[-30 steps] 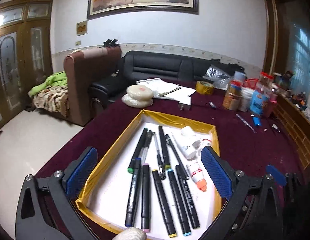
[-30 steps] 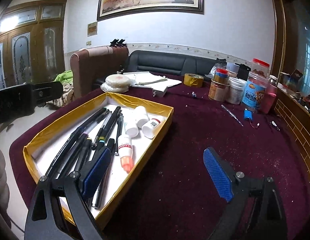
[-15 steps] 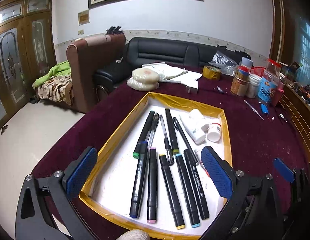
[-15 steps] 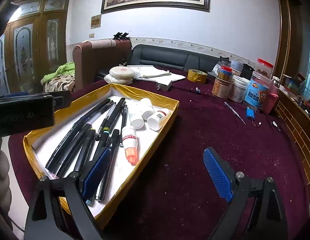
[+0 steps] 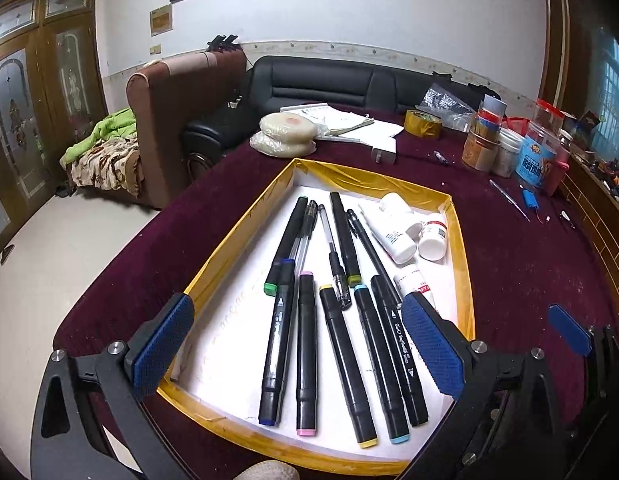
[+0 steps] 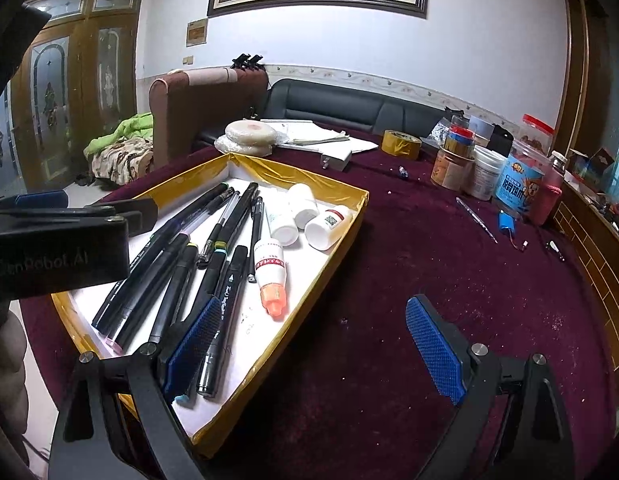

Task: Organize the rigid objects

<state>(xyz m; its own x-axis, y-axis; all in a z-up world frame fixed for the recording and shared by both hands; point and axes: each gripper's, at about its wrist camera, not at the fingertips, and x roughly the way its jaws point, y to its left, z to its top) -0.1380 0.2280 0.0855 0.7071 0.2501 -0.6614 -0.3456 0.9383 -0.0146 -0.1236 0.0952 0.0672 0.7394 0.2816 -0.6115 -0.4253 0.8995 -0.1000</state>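
My left gripper (image 5: 295, 350) hangs over the near end of the tray (image 5: 237, 232), its jaws spread wide with nothing pressed between them; the blue pads (image 5: 161, 344) frame the row of markers below without touching any. My right gripper (image 6: 313, 348) is also wide open and holds nothing: its left pad sits over the tray's near right corner, above a black marker (image 6: 225, 312), and its right pad hovers over the bare dark red tablecloth (image 6: 449, 264). The gold-edged tray lies on the near left part of the table, lined in white. Inside it, toward the left and middle, lie the markers (image 5: 337, 344) and a few thinner pens (image 5: 329, 248), roughly parallel and fanned out, their coloured caps showing green, pink, yellow and light blue. Toward the tray's far right corner lie three white bottles (image 5: 393, 228) close together, and just nearer, along the right edge, a small bottle with an orange tip (image 6: 271, 276) lies on its side. Beyond the tray, at the far edge of the table, sit a roll of yellow tape (image 6: 401, 143), some papers (image 6: 333, 142) and a cluster of jars (image 6: 485, 172) near the far right corner.
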